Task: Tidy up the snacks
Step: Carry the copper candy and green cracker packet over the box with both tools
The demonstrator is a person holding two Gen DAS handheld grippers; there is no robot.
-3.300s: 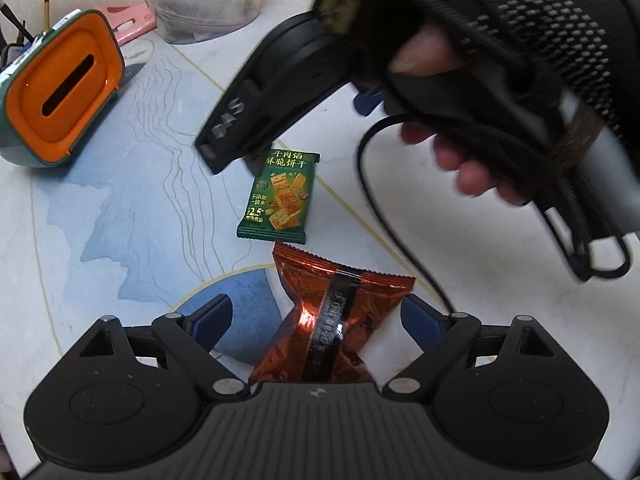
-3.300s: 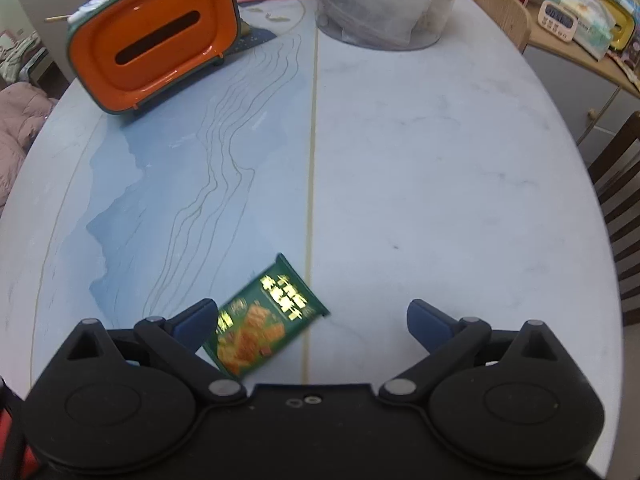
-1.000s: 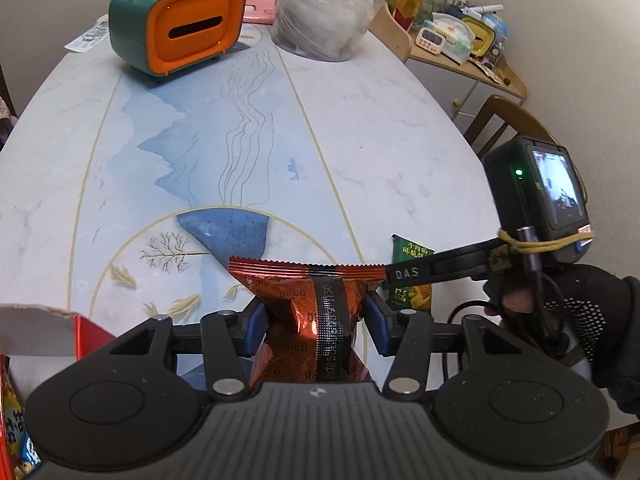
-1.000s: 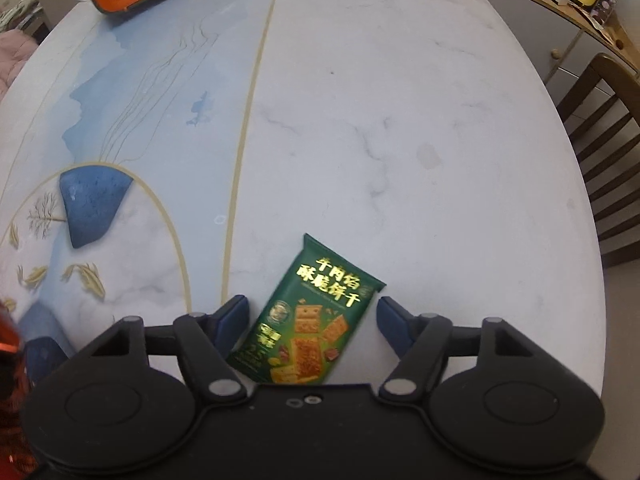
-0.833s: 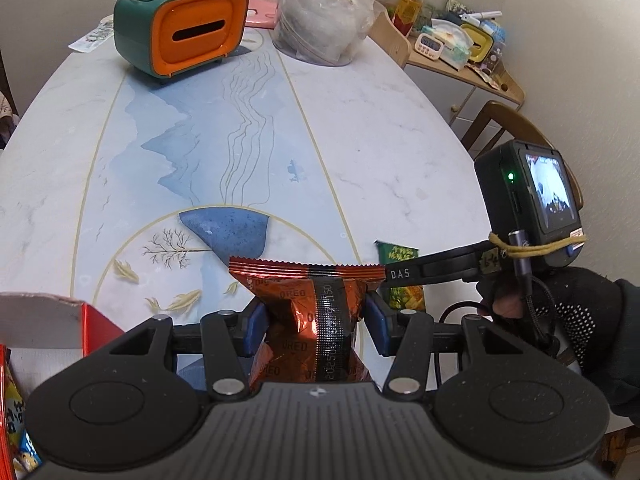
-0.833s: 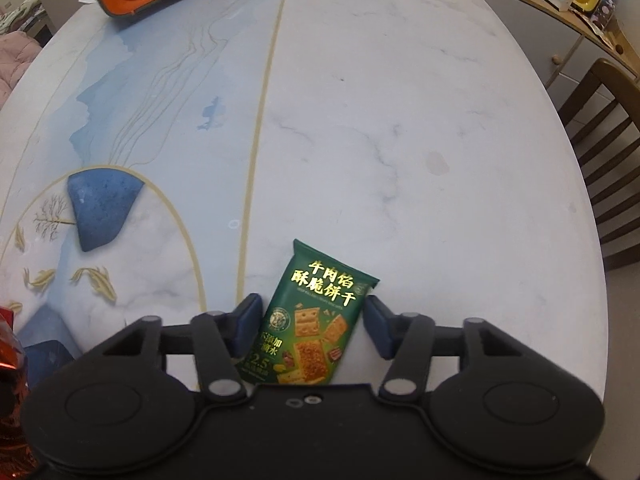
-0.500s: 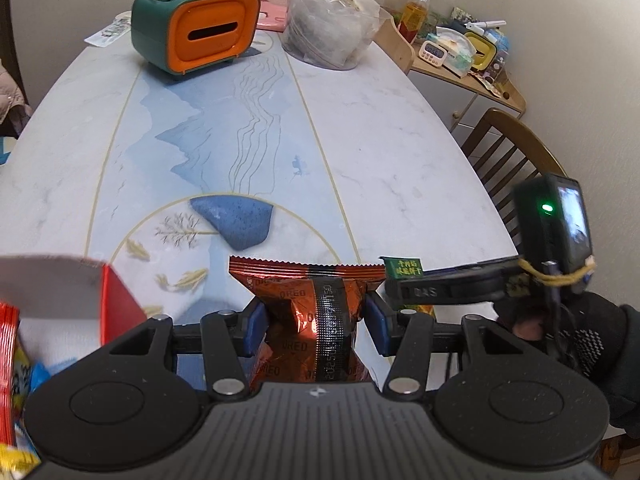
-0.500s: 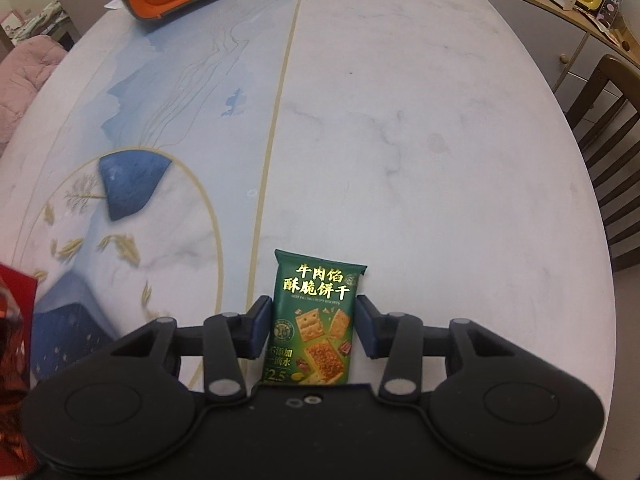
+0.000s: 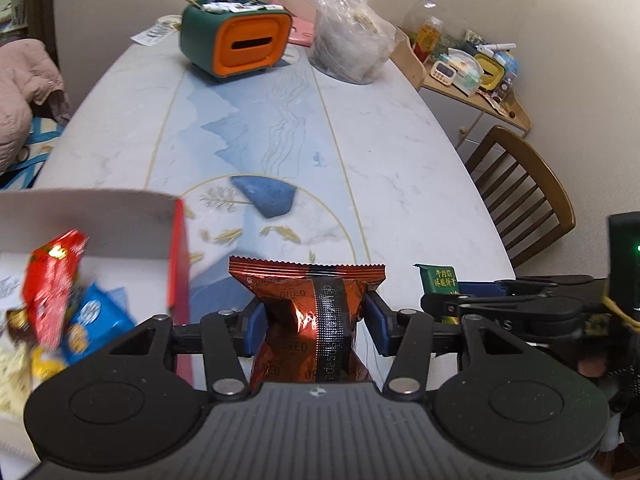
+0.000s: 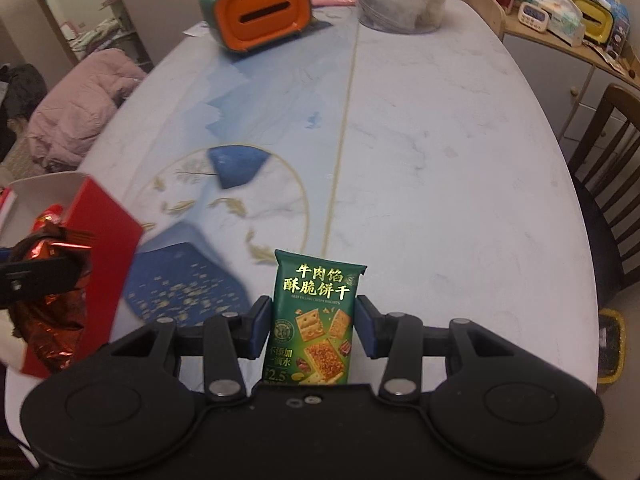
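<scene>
My left gripper (image 9: 314, 330) is shut on an orange foil Oreo packet (image 9: 308, 304) and holds it above the table, just right of a red snack box (image 9: 178, 260). The box holds several snack packets (image 9: 56, 280). My right gripper (image 10: 314, 330) is shut on a green biscuit packet (image 10: 314, 320), lifted off the table. In the left wrist view the green packet (image 9: 438, 278) and right gripper show at the right. In the right wrist view the Oreo packet (image 10: 52, 276) shows at the left by the red box (image 10: 102, 240).
A green and orange tissue box (image 9: 236, 40) and a clear plastic bag (image 9: 352, 48) stand at the table's far end. A wooden chair (image 9: 520, 196) is beside the table's right edge. A side shelf (image 9: 472, 68) holds clutter.
Both grippers have risen and swung left with their packets. The right gripper closed on the green packet and lifted it. The red box has come further into view.
</scene>
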